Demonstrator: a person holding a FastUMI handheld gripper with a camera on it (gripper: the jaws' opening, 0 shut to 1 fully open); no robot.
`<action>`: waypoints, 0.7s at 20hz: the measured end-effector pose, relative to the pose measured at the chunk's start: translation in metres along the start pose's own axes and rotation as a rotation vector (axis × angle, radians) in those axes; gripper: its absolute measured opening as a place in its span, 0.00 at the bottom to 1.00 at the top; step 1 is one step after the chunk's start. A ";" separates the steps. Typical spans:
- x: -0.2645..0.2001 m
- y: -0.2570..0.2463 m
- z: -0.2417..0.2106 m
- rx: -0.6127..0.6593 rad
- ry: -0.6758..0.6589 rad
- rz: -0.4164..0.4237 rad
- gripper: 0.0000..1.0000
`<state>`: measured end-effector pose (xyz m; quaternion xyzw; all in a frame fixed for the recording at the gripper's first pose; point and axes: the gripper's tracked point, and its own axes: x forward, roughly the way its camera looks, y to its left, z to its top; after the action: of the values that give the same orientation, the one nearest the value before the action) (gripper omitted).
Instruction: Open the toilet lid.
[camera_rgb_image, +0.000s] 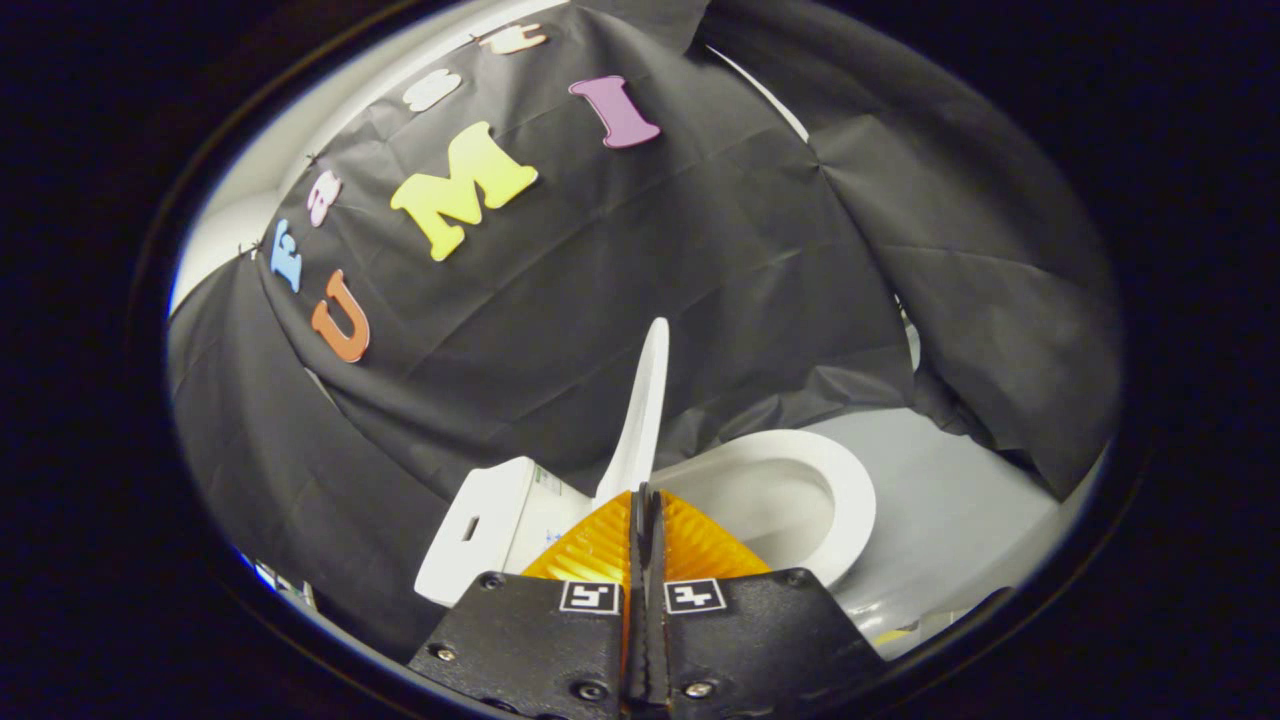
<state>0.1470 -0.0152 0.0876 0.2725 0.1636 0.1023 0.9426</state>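
Hand-held gripper (641, 495) nearest camera, fingers pressed together, tips meeting, pinching nothing I can see. Toilet lid (640, 410) stands just ahead of tips, raised near upright, seen edge-on, long axis running up and away from fingers. Lid white, thin, smooth, foot hidden behind fingertips; contact I cannot tell. Seat (850, 480) and open bowl lie beyond fingers to one side, tank (490, 520) to other. I judge lid already open.

We see a smooth, glossy toilet lid (640, 410) and toilet seat (840, 480), seemingly hard plastic, a matt creased cloth wall (700, 270), and ribbed pads (590, 545) on our closed gripper (642, 492).
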 end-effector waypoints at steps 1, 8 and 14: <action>0.000 0.004 0.000 -0.007 -0.002 -0.002 0.03; -0.002 0.032 0.002 -0.072 -0.017 -0.013 0.03; -0.003 0.060 0.001 -0.136 -0.034 -0.022 0.04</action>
<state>0.1380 0.0329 0.1219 0.2076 0.1432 0.0979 0.9627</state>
